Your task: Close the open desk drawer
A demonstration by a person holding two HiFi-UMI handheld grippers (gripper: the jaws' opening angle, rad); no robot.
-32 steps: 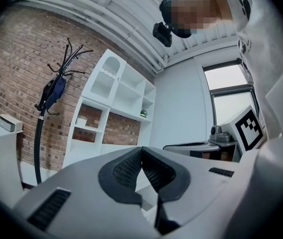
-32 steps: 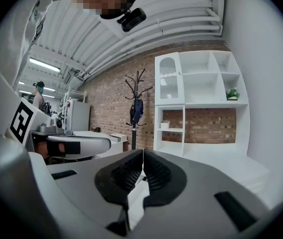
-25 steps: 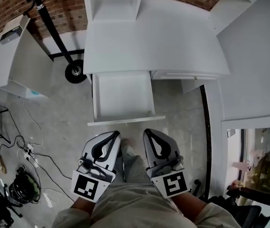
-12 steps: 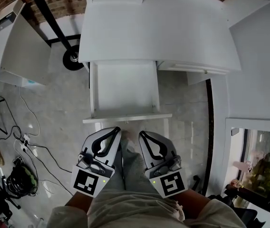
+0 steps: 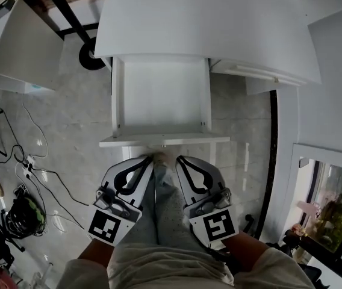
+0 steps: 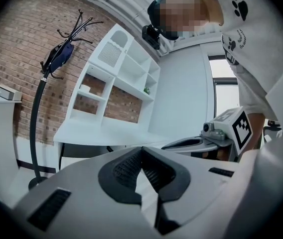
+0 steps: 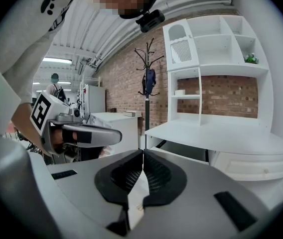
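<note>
head view: drawer (image 5: 162,95) pulled out; long axis toward person's legs (image 5: 159,206)

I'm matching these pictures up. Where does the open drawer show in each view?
Head view: the drawer sits at centre, pulled out from under the desk top.
Left gripper view: the drawer is low, left of centre, beneath the desk top.
Right gripper view: the drawer is right of centre, beneath the desk top.
Shared landmark: the white desk top.
</note>
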